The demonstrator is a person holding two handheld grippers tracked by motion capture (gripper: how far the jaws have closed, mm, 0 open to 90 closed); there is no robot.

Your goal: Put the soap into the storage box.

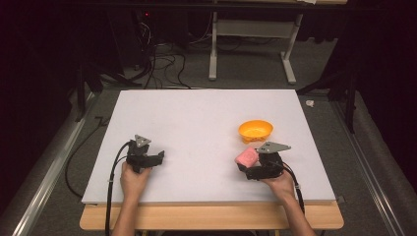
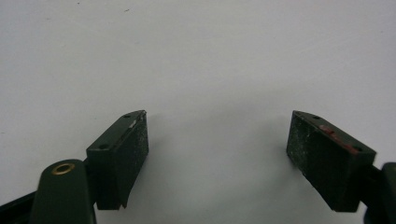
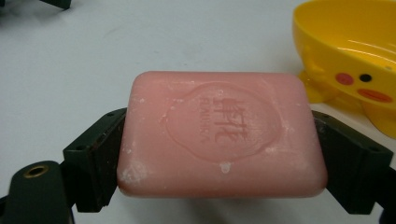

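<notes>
A pink bar of soap [image 3: 222,133] with a stamped oval mark sits crosswise between the two black jaws of my right gripper [image 3: 219,154], which is shut on it. In the high view the soap [image 1: 247,157] is held just above the white board, a little in front of a yellow duck-faced dish [image 1: 255,130]. That dish [image 3: 348,56] appears at the upper right of the right gripper view, close beyond the soap. My left gripper [image 2: 217,144] rests low over bare white board at the front left [image 1: 160,156], jaws wide apart with nothing between them.
The white board [image 1: 206,118] lies on a wooden table whose front edge [image 1: 211,216] runs below both hands. Cables and a metal stand leg [image 1: 213,54] are on the floor beyond the board.
</notes>
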